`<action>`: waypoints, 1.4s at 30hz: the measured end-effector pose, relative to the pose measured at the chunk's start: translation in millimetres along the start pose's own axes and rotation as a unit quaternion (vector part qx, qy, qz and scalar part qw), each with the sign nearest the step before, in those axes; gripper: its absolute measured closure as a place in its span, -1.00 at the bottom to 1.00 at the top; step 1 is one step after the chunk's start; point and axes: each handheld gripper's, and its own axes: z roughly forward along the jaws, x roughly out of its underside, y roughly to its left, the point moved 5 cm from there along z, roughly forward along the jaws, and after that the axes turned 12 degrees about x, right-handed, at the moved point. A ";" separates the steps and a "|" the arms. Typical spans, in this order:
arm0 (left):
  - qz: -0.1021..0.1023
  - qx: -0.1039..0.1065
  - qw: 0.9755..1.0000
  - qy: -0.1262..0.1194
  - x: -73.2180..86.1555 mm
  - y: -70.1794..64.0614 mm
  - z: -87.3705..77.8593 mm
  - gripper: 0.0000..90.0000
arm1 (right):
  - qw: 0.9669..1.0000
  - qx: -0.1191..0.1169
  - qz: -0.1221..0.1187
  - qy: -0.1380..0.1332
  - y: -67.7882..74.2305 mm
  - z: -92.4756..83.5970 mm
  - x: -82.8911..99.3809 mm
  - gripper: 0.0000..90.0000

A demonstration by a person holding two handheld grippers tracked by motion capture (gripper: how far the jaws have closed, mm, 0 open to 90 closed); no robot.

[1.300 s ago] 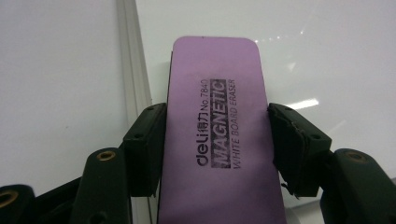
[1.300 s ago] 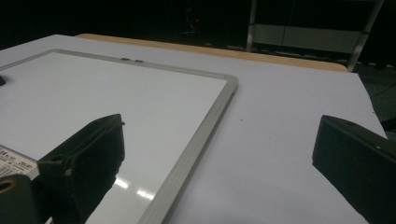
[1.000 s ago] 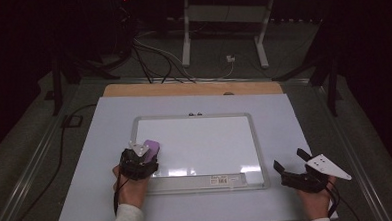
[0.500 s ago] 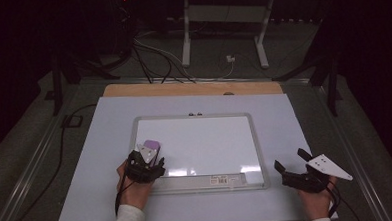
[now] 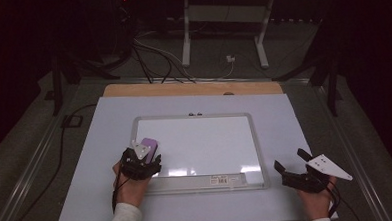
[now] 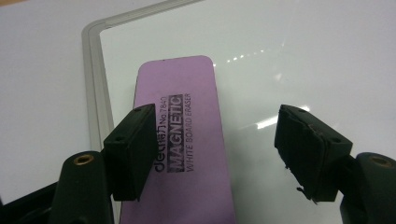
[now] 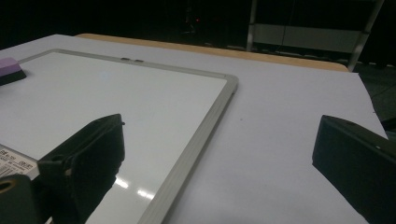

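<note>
- Left gripper [image 5: 145, 154] sits at the whiteboard's [image 5: 244, 119] near-left corner, over the purple eraser [image 5: 150, 144].
- In the left gripper view the eraser [image 6: 182, 140] lies flat on the board [image 6: 303, 56], along its left frame, print side up: "MAGNETIC WHITE BOARD ERASER".
- Its jaws have just been opening, and now they stand spread: the left pad hangs over the eraser's left edge, the right pad is well off to the side above bare board. Neither pad presses on the eraser.
- So the eraser is loose on the board, partly between the jaws, gripped by nothing.
- The hand behind the left gripper rests at the board's near-left edge, white sleeve coming in from the bottom.
- Over to the right gripper [image 5: 292, 167]: it rests on the white table [image 5: 85, 145], just beyond the board's near-right corner.
- Its jaws are wide apart with nothing between them; in the right gripper view [image 7: 217, 149] they frame the board's [image 7: 224, 91] right rim and bare table [image 7: 289, 116].
- From that view the eraser [image 7: 11, 69] shows far off at the left edge, on the board.
</note>
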 end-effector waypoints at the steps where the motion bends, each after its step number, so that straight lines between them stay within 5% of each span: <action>1: 0.005 -0.006 1.000 0.000 0.4 -0.1 0.0 -0.34 | 1.000 0.000 0.000 0.000 -0.2 0.1 0.0 -0.95; 8: 0.021 -0.023 0.999 0.013 2.2 3.5 1.4 -0.35 | 1.000 -0.002 -0.001 0.000 -0.2 0.7 0.3 -0.95; 15: 0.000 -0.027 1.000 0.013 2.8 14.7 0.1 -0.36 | 1.000 -0.001 -0.001 0.000 0.0 0.4 0.3 -0.95; 21: -0.006 -0.033 0.999 0.018 3.8 20.0 -2.0 -0.17 | 1.000 -0.001 -0.001 0.001 0.3 0.9 0.4 -0.95; 26: -0.027 -0.005 0.999 0.031 13.1 21.7 -0.9 0.00 | 1.000 0.000 0.001 0.000 -0.8 0.4 0.2 -0.95; 34: -0.043 -0.031 0.998 0.041 18.5 17.9 -12.6 0.37 | 1.000 0.000 0.002 -0.001 -1.5 0.0 -0.1 -0.95; 42: -0.053 -0.033 0.997 0.045 29.1 11.5 -25.4 0.40 | 1.000 0.000 0.002 -0.002 -1.3 -0.6 -0.4 -0.95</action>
